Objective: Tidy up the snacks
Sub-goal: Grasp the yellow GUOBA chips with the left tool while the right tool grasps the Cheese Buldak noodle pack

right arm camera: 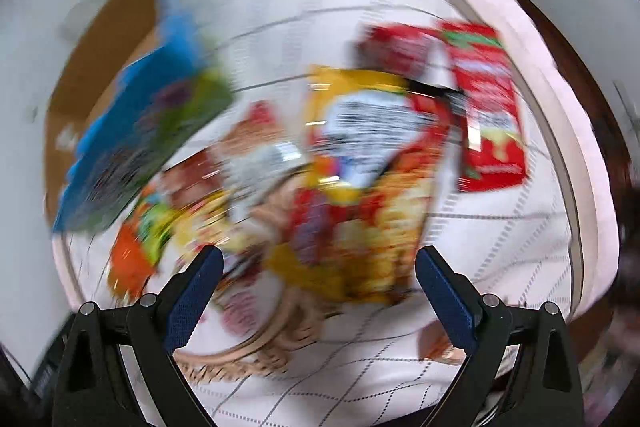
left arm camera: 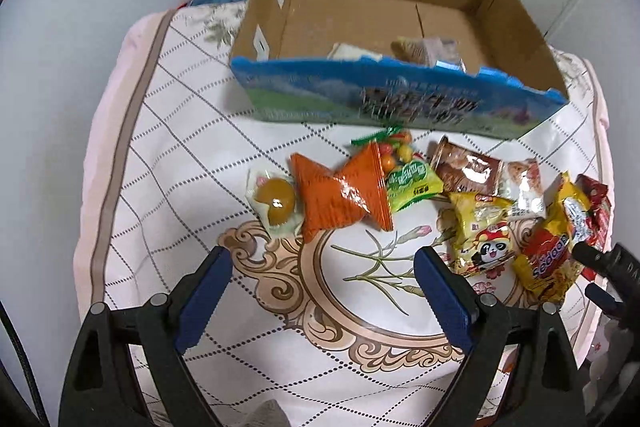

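Both sets of fingers wide apart, gripping nothing: left gripper [left arm camera: 322,291] bottom centre, right gripper [right arm camera: 318,287] in a blurry shot. Snack packets [left arm camera: 432,195] mid-frame on the tabletop [left arm camera: 168,131]; cardboard box [left arm camera: 384,27] up top, a couple inside.

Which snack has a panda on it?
The yellow crinkly packet with a cartoon panda printed on its front, lying on the tablecloth just ahead of the left gripper. No other packet visibly shows one.
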Tool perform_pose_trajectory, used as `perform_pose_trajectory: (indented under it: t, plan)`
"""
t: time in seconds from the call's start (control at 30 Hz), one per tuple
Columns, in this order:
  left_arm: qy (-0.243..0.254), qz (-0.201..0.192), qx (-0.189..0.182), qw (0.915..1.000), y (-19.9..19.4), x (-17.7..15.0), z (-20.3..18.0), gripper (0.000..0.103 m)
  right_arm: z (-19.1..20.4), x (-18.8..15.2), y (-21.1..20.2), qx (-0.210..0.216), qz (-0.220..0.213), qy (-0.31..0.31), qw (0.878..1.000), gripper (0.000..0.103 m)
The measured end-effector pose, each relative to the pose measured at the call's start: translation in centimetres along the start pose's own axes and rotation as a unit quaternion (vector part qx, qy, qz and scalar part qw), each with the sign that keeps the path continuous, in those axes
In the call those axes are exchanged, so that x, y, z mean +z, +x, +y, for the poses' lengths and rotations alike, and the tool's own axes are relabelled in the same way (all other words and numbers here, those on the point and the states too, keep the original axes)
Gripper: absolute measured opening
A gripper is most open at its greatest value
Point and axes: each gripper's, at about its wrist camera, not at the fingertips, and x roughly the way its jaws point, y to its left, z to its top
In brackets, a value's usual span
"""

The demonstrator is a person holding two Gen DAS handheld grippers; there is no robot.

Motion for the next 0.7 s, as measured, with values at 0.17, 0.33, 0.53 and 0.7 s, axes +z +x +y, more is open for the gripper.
perform_pose_trajectory:
  t: [0.17,0.33,0.53,0.7]
  plan:
    - [0.015,0.023,-0.003,0.9996,1.8,0.1,-2.3,0.093,-1.4,1.9,2.9,-0.007,0.03,0.047,0.998,0.099]
    - [0.031,0.049,-0.013,0.9982,3.6,1.1,-5.5,0.093,0.3,3.0,5.3,-0.043,0.051,0.034,0.997,0.099]
    - [0.033,0.092,-0.038,0.9945,6.1,2.4,-9.0,0.093,-0.1,3.2,5.6,-0.068,0.053,0.0,0.996,0.092]
    - [0.015,0.148,-0.078,0.9858,8.6,3.2,-11.0,0.093,-1.3,1.4,4.4,-0.068,0.068,-0.075,0.993,0.086]
